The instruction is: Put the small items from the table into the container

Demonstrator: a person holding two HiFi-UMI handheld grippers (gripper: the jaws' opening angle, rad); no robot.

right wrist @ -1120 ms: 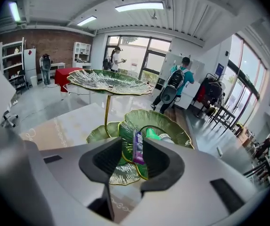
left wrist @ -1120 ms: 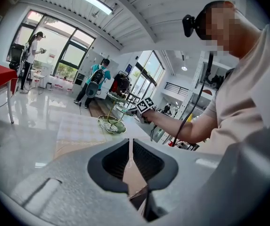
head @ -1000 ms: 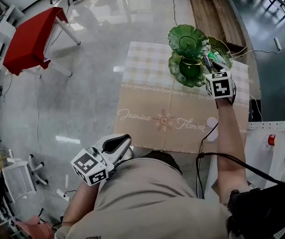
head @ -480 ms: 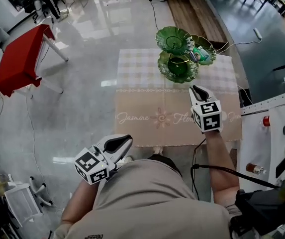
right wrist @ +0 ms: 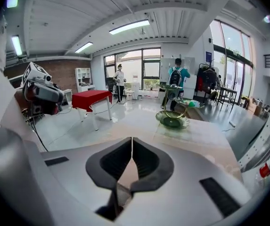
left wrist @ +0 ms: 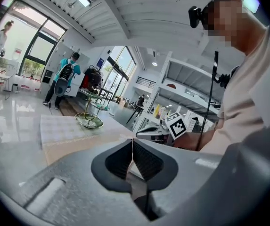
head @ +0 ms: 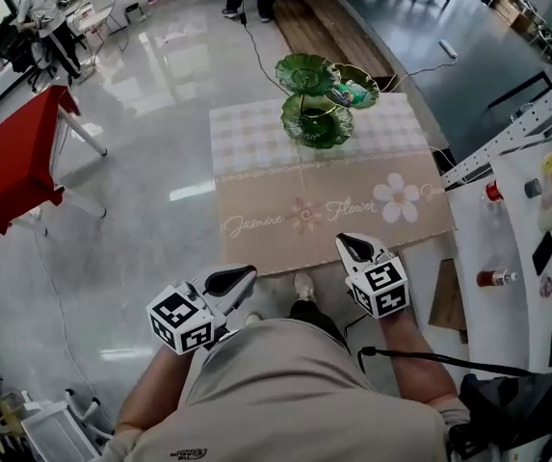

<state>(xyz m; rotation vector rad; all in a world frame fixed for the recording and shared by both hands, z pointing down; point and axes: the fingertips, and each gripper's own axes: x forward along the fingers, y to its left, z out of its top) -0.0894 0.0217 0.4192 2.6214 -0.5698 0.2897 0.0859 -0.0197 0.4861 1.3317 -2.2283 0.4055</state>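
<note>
Head view: the green tiered stand [head: 316,121] sits at twelve o'clock on the table [head: 256,200], with small items [head: 355,91] apparently in one dish.
Left gripper view: the left gripper [left wrist: 133,147] is clenched and empty.
Right gripper view: the right gripper [right wrist: 132,147] is clenched and empty.

I see bare cloth over the near and middle table [head: 295,191], so I can sweep across there freely. The green tiered stand [head: 316,114] blocks the far end. A white rack [head: 516,229] crowds the table's right edge; leftward lies open floor [head: 141,181], the red table [head: 15,162] well apart
</note>
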